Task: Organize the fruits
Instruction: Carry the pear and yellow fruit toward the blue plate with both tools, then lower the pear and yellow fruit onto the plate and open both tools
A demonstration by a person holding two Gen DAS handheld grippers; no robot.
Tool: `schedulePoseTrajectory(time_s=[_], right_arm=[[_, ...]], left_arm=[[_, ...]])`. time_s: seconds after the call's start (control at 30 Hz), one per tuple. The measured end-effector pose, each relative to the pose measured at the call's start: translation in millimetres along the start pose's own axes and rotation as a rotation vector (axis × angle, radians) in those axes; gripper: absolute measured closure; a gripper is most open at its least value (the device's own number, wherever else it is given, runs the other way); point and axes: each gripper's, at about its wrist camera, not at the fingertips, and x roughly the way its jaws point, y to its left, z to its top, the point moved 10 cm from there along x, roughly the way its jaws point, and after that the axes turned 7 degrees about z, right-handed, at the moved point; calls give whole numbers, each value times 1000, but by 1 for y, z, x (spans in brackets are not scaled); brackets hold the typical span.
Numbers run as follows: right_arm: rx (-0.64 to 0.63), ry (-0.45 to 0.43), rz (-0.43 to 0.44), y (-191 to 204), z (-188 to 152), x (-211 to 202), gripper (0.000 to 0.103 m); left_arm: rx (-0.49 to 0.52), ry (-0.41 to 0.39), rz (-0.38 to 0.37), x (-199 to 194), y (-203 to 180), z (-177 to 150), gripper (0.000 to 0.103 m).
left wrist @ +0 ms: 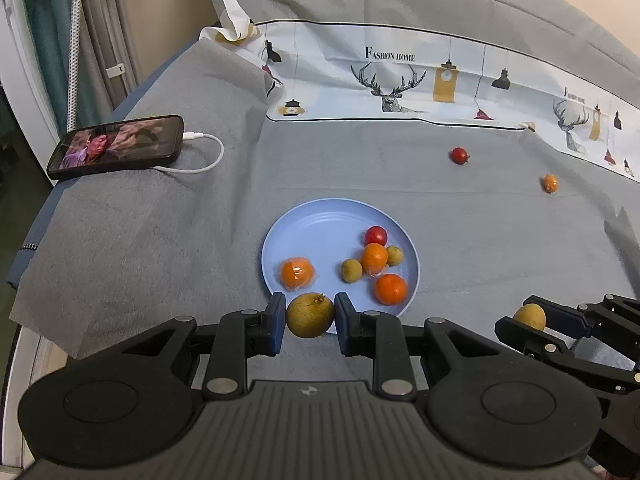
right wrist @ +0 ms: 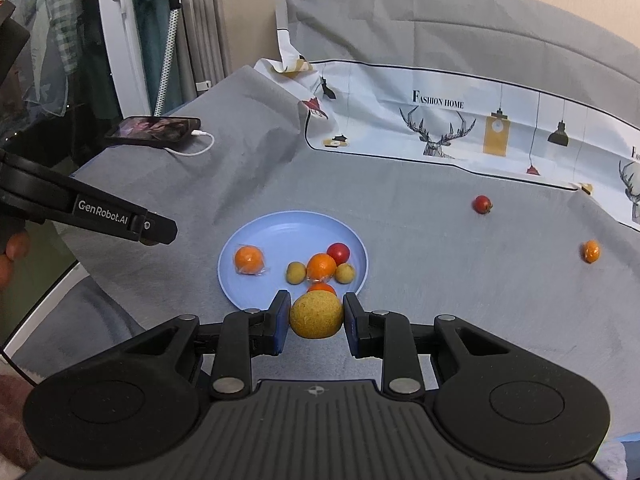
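1. Over the near rim of the blue plate (left wrist: 304, 216), we see our left claw (left wrist: 310, 322) clamped on a yellow-green fruit (left wrist: 310, 316), its blue pads touching both sides.
2. Our right claw (right wrist: 316, 320) grips a second yellow fruit (right wrist: 316, 314) just short of the same rim, well apart from the left claw in the right view.
3. On the plate lie three oranges, the nearest (left wrist: 390, 289) close to the right edge, one wrapped (left wrist: 297, 273) at the left, plus two small yellow fruits and a red one (left wrist: 376, 236); its far half is bare.
4. On the grey cloth (left wrist: 360, 160) beyond the plate lie a red fruit (left wrist: 459, 155) and a small orange (left wrist: 550, 183), both with open cloth around them.
5. A phone (left wrist: 120, 146) with a white cable (left wrist: 204, 156) sits by the left edge of the cloth.
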Motion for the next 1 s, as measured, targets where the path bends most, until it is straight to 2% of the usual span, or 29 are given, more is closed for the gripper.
schedulePoseTrajectory(time_s=[0.33,1.0], right_arm=[[25,25,15,-7,6,27,73],[35,83,34,-23,23,104,73]], left_arm=[[3,41,9,28,-1,10,74],[20,132,27,112,-8,33,74]])
